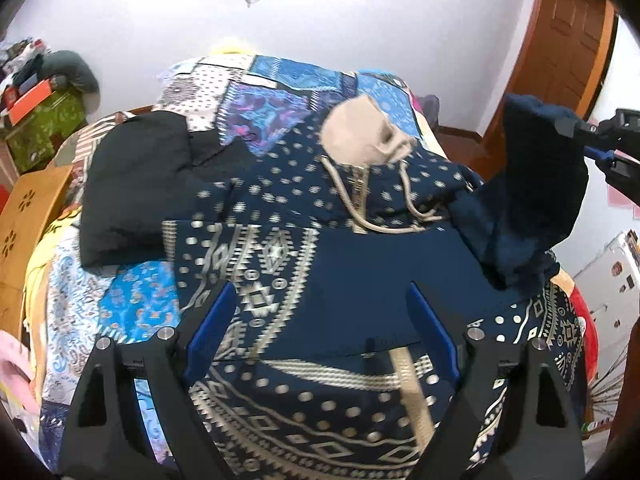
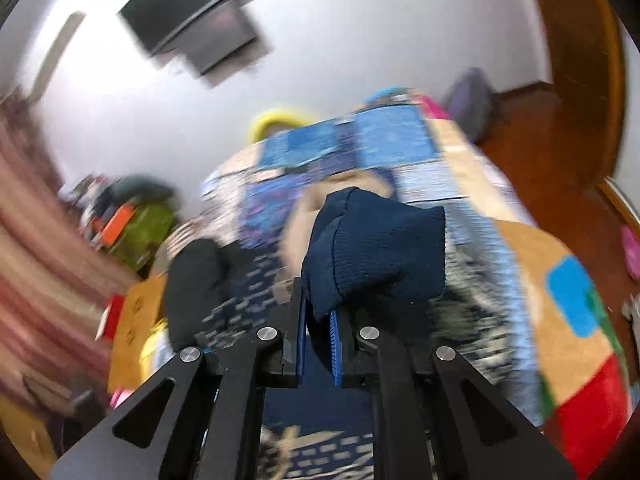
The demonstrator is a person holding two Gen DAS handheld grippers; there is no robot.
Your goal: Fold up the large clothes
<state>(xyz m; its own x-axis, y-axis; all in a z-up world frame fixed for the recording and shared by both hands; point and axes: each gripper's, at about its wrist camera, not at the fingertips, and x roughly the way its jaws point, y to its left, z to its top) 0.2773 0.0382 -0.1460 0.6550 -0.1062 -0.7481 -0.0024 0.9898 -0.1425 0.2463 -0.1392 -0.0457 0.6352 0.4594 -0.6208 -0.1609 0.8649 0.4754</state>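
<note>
A navy hooded jacket with a beige pattern (image 1: 304, 280) lies spread on the bed, its beige-lined hood (image 1: 360, 132) and drawcords toward the far side. My left gripper (image 1: 320, 312) is open just above the jacket's body and holds nothing. My right gripper (image 2: 318, 312) is shut on the jacket's navy knit cuff (image 2: 376, 252) and holds the sleeve (image 1: 532, 184) lifted at the right side of the bed. The right gripper also shows in the left wrist view (image 1: 592, 136). The right wrist view is motion-blurred.
A black folded garment (image 1: 132, 184) lies on the patchwork bedspread (image 1: 256, 96) left of the jacket. A wooden cabinet (image 1: 28, 216) and a green box with clutter (image 1: 44, 128) stand at the left. A wooden door (image 1: 572, 48) is at the far right.
</note>
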